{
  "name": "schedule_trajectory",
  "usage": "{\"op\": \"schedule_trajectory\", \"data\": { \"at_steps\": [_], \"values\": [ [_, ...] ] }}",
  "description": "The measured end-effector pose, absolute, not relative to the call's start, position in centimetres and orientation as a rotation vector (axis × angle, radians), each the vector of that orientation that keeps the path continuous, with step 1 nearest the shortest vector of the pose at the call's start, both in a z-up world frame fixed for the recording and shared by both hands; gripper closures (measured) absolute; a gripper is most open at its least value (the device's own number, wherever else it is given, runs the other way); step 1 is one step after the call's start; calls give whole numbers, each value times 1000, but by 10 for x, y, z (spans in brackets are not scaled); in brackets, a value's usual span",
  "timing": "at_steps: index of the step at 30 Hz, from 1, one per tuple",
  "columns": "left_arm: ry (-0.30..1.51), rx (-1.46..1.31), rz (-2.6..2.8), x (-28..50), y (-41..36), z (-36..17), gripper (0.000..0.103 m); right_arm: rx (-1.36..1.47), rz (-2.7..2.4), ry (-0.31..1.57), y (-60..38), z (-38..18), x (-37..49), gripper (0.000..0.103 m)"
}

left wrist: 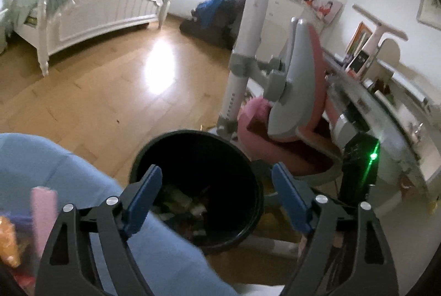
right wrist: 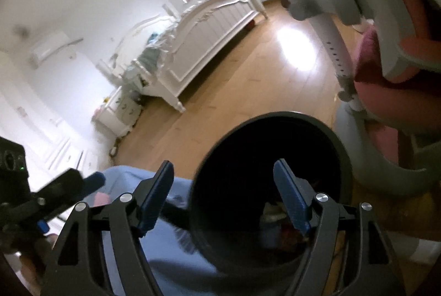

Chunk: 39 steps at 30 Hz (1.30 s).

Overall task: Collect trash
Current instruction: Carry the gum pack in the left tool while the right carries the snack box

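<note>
A black round trash bin stands on the wooden floor, with scraps of trash at its bottom. My left gripper is open and empty, held above the bin's mouth. In the right wrist view the same bin lies just below my right gripper, which is open and empty, with its right finger over the opening. Some trash shows inside. The left gripper shows at the left edge of that view. The right gripper's black body, with a green light, shows at the right.
A pink and grey chair stands right beside the bin, with a desk behind it. A white bed stands across the wooden floor. Blue cloth over a leg lies close to the bin on the left. A pink and orange packet is at lower left.
</note>
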State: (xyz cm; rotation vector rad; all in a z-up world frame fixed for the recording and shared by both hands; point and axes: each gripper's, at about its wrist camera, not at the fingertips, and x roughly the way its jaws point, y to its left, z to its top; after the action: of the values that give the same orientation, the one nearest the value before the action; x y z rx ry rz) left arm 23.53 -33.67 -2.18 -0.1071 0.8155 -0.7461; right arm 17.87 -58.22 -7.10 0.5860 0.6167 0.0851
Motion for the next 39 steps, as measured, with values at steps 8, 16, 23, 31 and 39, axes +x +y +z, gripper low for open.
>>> {"op": "schedule_trajectory", "data": {
  "at_steps": [8,16,23,31,39],
  "values": [
    [775,-183,-594,208,-213,2,21,457,265,635,-489,-24,168,28],
    [873,-309,-269,222,-74,-23,23,213,534,760,-354,-12,172,28],
    [1007,-336,-202,255,-50,-70,42,-101,647,884,-242,-45,194,29],
    [1000,-193,-219,248,-36,-77,59,-190,734,962,-202,-53,178,32],
    [989,-92,-160,248,-39,-79,57,-215,713,953,-182,-63,187,38]
  ]
}}
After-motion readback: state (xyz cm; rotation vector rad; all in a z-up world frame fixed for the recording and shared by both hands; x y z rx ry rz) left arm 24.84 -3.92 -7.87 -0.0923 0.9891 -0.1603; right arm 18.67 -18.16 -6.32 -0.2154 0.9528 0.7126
